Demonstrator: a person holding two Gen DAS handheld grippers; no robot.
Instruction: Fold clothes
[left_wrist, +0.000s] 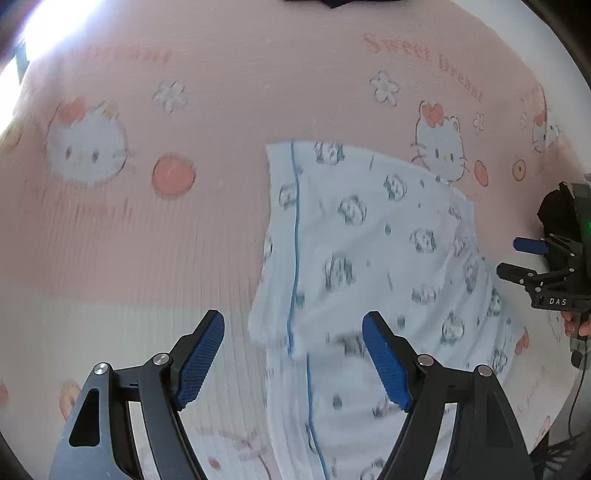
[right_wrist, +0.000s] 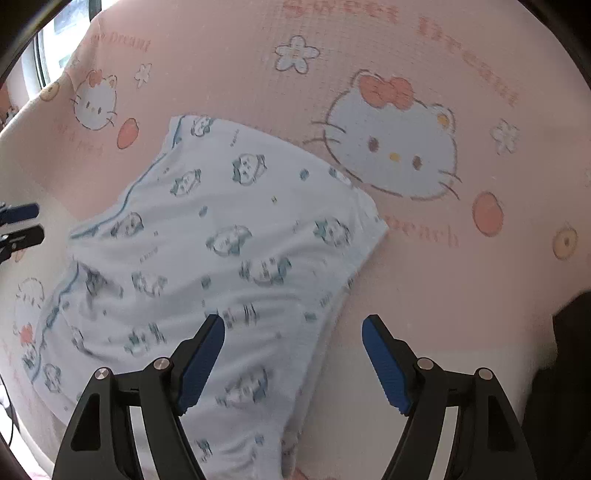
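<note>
Already folded, the white cartoon-print garment (right_wrist: 221, 240) with blue piping lies flat; both grippers' fingers (left_wrist: 386, 363) spread, empty.

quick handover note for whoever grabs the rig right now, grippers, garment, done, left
Left gripper: open, empty, over the near left part of the garment.
Right gripper: open, empty, over its near right edge.
White cartoon-print garment with blue piping: lies on the pink cat-print bed sheet, with one layer apparently folded over, slightly rumpled.
Done: apparently a first fold.
Left: probably regrip the near edge, fold further, smooth.
</note>
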